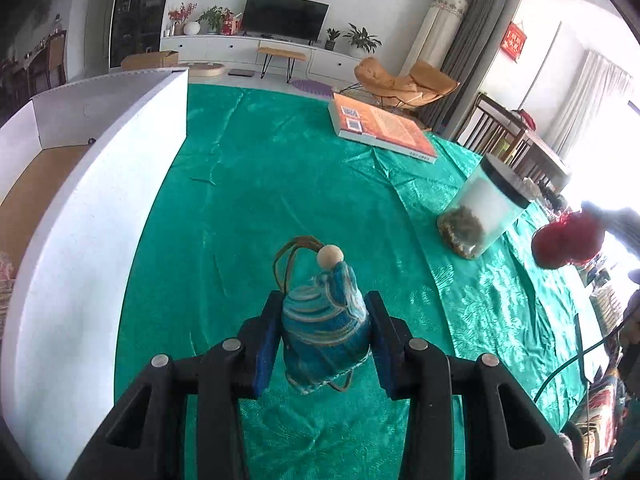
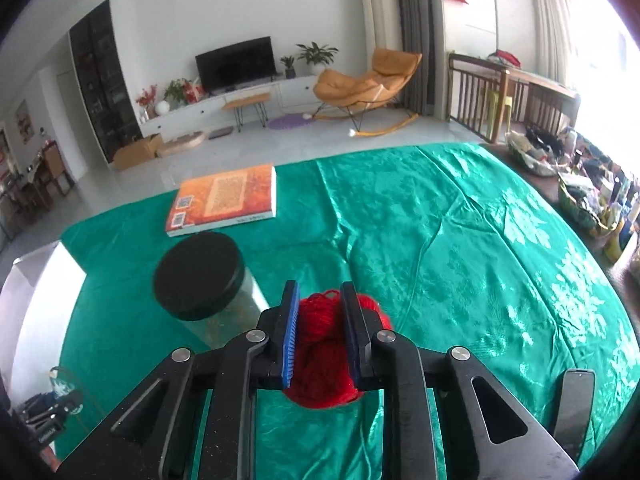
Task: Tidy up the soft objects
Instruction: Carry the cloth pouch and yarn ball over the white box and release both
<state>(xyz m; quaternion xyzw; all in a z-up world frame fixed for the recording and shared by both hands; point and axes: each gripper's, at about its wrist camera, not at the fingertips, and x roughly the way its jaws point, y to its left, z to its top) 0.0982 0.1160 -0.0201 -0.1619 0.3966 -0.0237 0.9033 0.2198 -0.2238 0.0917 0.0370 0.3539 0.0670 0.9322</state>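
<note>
- Left gripper (image 1: 325,322) fingers clench the blue pouch (image 1: 326,332) above the green bench (image 1: 248,184); keep it level toward the white box (image 1: 100,184) at left.
- Right gripper (image 2: 320,330) fingers squeeze the red yarn (image 2: 320,360); steer clear of the jar (image 2: 200,280).

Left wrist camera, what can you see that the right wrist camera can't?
Only the left wrist view shows the blue pouch squeezed in the left gripper, and the inside of the white box.

Only the right wrist view shows the right gripper itself, its blue pads pinching the red yarn, plus a phone lying on the cloth.

Both show the green cloth, orange book, black-lidded jar and the yarn.
</note>
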